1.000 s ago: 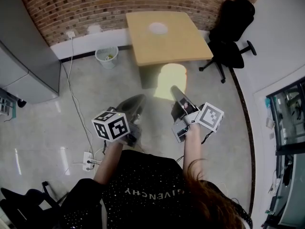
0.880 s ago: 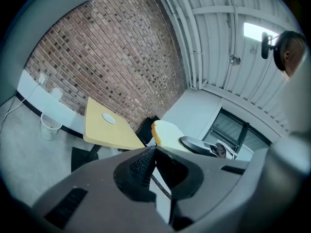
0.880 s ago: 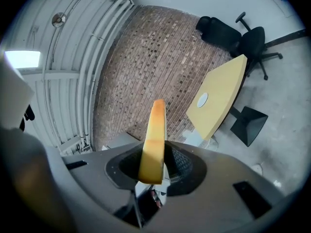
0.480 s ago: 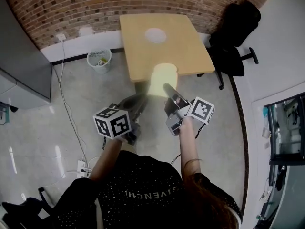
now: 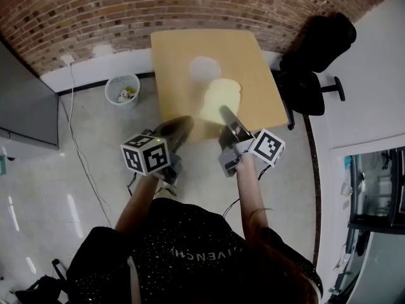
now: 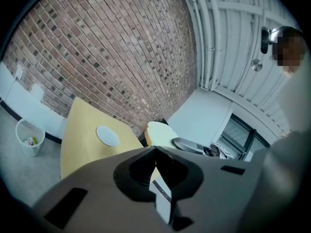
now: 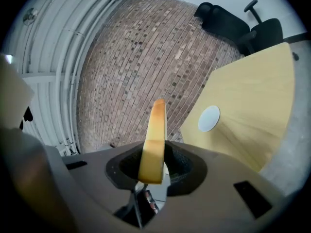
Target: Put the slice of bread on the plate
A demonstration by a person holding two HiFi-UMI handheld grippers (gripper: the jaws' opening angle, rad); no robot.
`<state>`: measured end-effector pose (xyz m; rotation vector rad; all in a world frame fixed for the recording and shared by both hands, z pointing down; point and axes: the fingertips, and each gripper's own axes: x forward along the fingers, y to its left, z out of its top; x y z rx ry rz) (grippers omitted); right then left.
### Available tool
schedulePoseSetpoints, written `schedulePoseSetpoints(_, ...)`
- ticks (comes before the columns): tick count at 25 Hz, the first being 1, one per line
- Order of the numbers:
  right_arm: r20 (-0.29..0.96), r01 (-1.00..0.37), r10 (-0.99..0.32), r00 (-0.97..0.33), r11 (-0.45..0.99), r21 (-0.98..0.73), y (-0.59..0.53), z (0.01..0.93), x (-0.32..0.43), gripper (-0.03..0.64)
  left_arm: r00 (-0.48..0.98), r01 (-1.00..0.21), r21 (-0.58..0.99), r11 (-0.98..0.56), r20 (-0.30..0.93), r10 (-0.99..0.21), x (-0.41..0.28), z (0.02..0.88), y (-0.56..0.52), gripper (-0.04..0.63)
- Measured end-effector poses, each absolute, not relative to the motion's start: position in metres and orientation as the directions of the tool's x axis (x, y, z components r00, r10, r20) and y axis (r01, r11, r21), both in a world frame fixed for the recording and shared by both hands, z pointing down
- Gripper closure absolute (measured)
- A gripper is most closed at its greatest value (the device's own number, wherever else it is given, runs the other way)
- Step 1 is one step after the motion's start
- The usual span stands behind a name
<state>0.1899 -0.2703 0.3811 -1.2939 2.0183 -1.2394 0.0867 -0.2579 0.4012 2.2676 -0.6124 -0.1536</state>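
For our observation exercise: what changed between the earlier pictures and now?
The right gripper carried the slice of bread from over the floor to over the table, short of the plate, still shut on it. The left gripper advanced alongside, still shut and empty.

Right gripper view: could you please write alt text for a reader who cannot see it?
A slice of bread stands edge-on, clamped in the right gripper. Beyond it, a white plate lies on a wooden table before a brick wall.
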Motion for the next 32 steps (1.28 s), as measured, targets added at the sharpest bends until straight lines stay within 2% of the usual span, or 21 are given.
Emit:
schedulePoseSetpoints(5, 0.092, -0.467, -0.915, -0.392, 0.112, -0.877, -0.293, 0.389, 0.212, 0.522, 0.884, -0.363, 0.720, -0.591, 0.065, -0.463, 0.101, 0.406, -0.302, 0.586)
schedulePoseSetpoints(9, 0.107, -0.475, -0.918, -0.382, 0.096, -0.875, -0.303, 0.396, 0.230, 0.522, 0.883, -0.357, 0.739, -0.571, 0.068, -0.464, 0.113, 0.411, -0.308, 0.586)
schedulePoseSetpoints(14, 0.125, -0.442, -0.902, -0.413, 0.079, -0.893, -0.333, 0.412, 0.247, 0.522, 0.866, -0.383, 0.762, -0.522, 0.100, -0.490, 0.122, 0.424, -0.327, 0.586)
schedulePoseSetpoints(26, 0.167, -0.340, -0.840, -0.516, 0.022, -0.940, -0.431, 0.450, 0.288, 0.522, 0.755, -0.518, 0.742, -0.426, 0.162, -0.635, 0.158, 0.450, -0.416, 0.586)
schedulePoseSetpoints(32, 0.225, -0.366, -0.791, -0.570, -0.001, -0.931, -0.474, 0.478, 0.304, 0.522, 0.706, -0.577, 0.720, -0.386, 0.202, -0.679, 0.176, 0.475, -0.450, 0.586)
